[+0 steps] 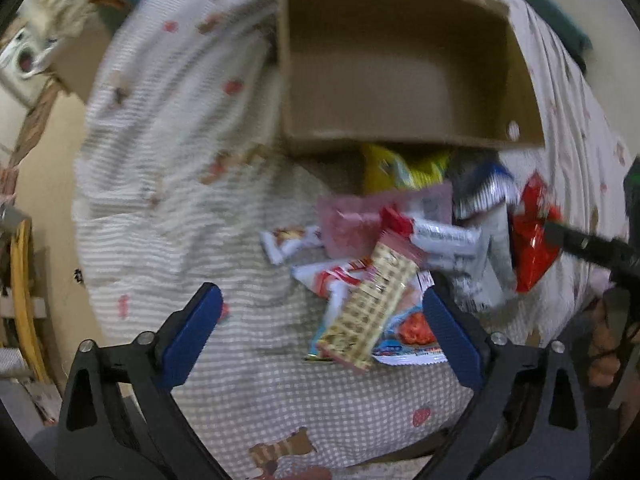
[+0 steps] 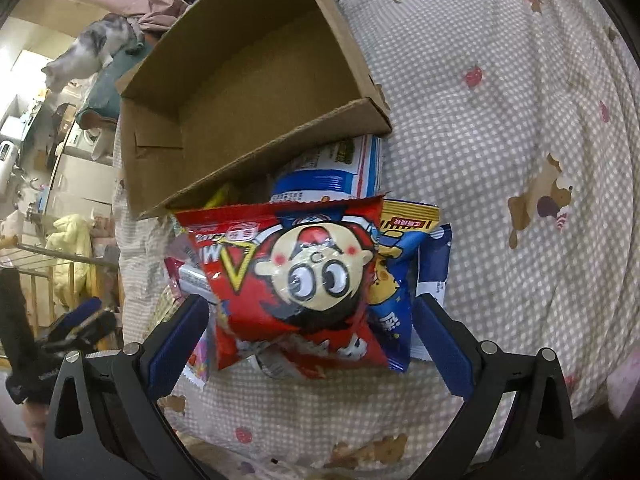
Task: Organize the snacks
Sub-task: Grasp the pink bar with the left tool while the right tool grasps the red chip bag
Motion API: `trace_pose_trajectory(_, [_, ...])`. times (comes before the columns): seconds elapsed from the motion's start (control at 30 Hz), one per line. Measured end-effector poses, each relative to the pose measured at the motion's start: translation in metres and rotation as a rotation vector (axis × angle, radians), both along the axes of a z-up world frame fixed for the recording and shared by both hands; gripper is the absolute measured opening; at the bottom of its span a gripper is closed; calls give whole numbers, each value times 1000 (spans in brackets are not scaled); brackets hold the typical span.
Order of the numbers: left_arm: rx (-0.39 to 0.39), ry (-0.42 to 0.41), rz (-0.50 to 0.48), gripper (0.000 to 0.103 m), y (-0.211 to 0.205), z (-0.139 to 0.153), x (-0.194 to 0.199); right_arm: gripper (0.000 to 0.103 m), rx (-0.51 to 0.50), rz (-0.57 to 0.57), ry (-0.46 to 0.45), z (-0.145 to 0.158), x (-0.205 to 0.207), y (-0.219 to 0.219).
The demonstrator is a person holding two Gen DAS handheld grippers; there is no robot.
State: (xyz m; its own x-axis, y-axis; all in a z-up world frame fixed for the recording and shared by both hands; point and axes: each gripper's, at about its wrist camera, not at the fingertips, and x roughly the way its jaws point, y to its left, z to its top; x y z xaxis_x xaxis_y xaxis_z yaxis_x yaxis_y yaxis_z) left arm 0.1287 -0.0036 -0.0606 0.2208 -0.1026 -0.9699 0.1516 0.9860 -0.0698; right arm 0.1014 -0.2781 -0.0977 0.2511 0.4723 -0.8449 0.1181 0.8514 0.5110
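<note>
Blue-padded jaws of the right gripper stand wide apart, empty, with the red snack bag lying between them on the gingham bedspread. The bag shows a cartoon boy's face with big round eyes; its lettering is upside down and unreadable. A blue packet with a yellow bear lies just beside it, partly underneath. The left gripper is likewise spread open and empty, a cream grid-patterned wafer pack between its jaws, print blurred. Beyond the red bag, the open cardboard box rests on the heap's far edge.
</note>
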Motion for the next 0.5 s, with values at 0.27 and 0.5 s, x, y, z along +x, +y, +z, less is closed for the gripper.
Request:
trace_pose_trajectory(0.27, [10,40,-111,66,-26,-29,-1,97,-18,39,-24,2,5,4])
trace_pose_trajectory(0.5, [6,38,-143,42,-30,-35,-4,87,-51,92,-42,4,7,21])
